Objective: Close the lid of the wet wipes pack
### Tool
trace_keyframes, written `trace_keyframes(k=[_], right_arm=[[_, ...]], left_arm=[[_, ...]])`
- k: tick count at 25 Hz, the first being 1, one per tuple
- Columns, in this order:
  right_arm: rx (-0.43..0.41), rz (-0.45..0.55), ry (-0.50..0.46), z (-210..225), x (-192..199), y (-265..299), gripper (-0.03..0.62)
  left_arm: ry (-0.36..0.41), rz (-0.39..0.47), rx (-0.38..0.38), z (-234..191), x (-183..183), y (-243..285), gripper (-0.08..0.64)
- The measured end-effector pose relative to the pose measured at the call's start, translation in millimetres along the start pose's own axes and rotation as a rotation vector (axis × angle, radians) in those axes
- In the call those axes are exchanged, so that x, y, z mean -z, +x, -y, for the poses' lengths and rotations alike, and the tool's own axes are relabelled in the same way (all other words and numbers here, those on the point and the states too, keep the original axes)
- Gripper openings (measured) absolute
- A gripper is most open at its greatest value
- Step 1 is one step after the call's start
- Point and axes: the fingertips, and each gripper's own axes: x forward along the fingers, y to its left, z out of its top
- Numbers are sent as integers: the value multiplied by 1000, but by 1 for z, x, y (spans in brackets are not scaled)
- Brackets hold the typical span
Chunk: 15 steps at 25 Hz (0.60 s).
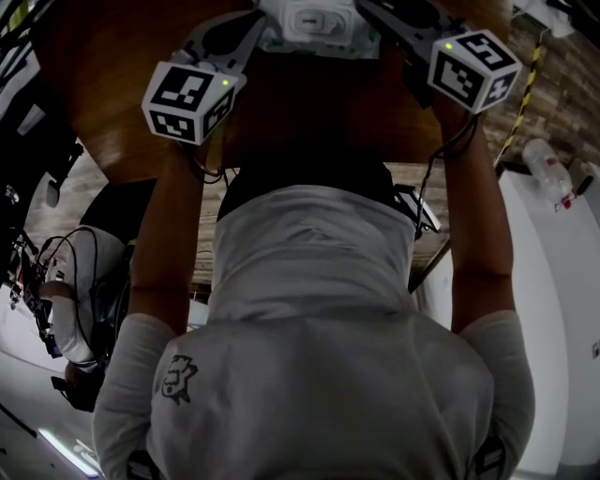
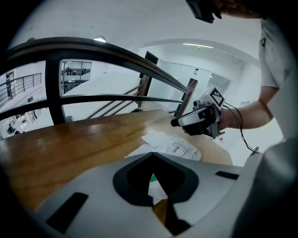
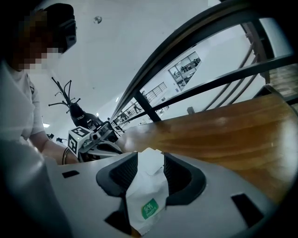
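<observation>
The white wet wipes pack [image 1: 314, 23] lies on the brown wooden table [image 1: 112, 94] at the top of the head view, between my two grippers. In the left gripper view the pack's top [image 2: 178, 148] carries a tab marked OPEN. A flat white flap [image 2: 156, 138] lies just beyond the tab; I cannot tell whether the lid is up. My left gripper [image 2: 152, 160] has one end of the pack pinched in its narrow gap. My right gripper [image 3: 146, 160] holds the other end [image 3: 148, 195], which has a green logo and fills the space between the pads.
A dark metal railing [image 2: 116, 56] runs along the table's far side. The person's body [image 1: 319, 356] fills the lower part of the head view. A plastic bottle [image 1: 548, 169] lies on a white surface at the right. Cables and gear [image 1: 56, 300] sit at the lower left.
</observation>
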Motion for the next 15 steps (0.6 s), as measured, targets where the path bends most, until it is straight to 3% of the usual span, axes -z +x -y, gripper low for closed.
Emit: trace_keyframes(k=[15], right_arm=[[-11,-56,37,16,14,23,160]], left_arm=[[0,-53,7,-1,21,22,12]])
